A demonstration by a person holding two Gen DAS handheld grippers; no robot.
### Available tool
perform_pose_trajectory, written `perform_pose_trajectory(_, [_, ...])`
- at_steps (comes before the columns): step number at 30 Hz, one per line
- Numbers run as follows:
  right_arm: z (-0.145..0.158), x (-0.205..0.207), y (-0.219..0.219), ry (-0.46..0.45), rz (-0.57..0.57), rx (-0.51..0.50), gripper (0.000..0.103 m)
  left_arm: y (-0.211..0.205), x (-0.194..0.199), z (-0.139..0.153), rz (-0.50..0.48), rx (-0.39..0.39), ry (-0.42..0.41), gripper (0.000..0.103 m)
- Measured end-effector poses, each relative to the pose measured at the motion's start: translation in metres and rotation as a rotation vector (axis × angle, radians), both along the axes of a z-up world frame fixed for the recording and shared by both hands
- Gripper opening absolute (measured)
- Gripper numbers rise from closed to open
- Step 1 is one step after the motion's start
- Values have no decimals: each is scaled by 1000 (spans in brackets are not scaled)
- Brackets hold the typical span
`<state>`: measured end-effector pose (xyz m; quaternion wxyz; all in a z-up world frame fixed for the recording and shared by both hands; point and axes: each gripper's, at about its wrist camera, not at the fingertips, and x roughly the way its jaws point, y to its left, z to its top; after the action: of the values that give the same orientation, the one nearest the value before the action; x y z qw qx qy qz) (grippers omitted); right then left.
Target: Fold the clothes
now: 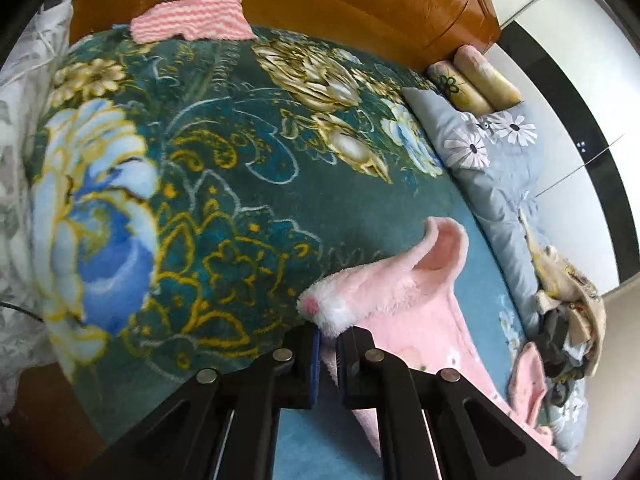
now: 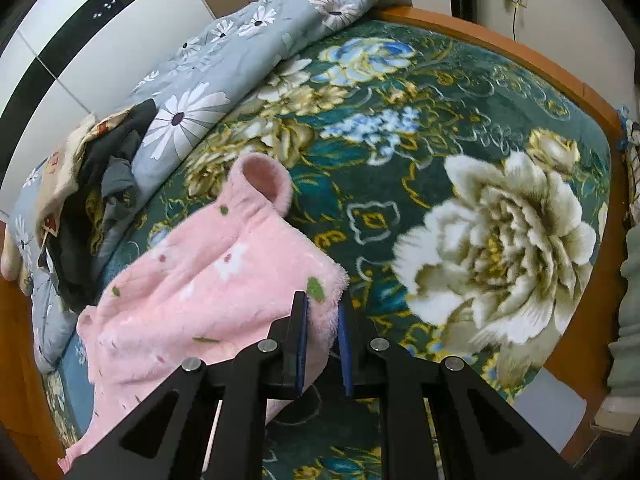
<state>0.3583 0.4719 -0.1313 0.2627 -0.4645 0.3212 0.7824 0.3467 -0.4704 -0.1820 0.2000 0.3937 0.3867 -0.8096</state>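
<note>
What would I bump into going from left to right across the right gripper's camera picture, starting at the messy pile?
Pile of dark and cream clothes → pink fleecy garment pinched in the right gripper jaws → big cream flower on the green blanket → wooden bed frame.

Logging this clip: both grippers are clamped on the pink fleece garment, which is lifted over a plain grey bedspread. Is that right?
Not quite. Both the left gripper and the right gripper do grip the pink fleece garment, but the bedspread is dark green with large flowers, as the right wrist view shows.
</note>
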Motion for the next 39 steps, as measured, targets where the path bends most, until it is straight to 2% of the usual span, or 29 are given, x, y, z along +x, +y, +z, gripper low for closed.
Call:
perform_pose_trajectory(3, [-23, 8, 7, -36, -22, -38, 14, 1, -4, -15, -13, -31, -82, 7])
perform_pose_trajectory(6, [-40, 13, 10, -52, -19, -73, 14, 8, -5, -21, -32, -57, -131, 7])
perform_pose_trajectory(13, [-52, 21, 25, -9, 19, -132, 19, 12, -3, -14, 4, 5, -139, 15])
perform_pose_trajectory(14, [-53, 23, 28, -12, 17, -124, 22, 13, -3, -12, 21, 3, -150, 16])
perform_pose_trajectory(19, [-51, 34, 55, 12, -49, -115, 22, 26, -16, 5, 116, -34, -199, 17])
perform_pose_trajectory(22, [-49, 18, 60, 55, -38, -134, 23, 72, -65, 22, -6, -36, -152, 17])
perform_pose_trajectory(26, [-47, -27, 57, 119, 32, -191, 39, 164, -152, 36, -271, 30, -93, 18])
perform_pose_trajectory(29, [-45, -51, 55, 161, 56, -200, 47, 239, -210, 36, -413, 109, -74, 32])
perform_pose_trajectory(33, [-43, -68, 57, 179, 53, -204, 48, 339, -287, 36, -602, 215, -47, 44])
perform_pose_trajectory(36, [-40, -78, 58, 180, 62, -203, 48, 388, -326, 23, -607, 245, -78, 44])
perform_pose_trajectory(39, [-38, -88, 59, 180, 71, -202, 48, 422, -348, 5, -591, 319, -126, 46])
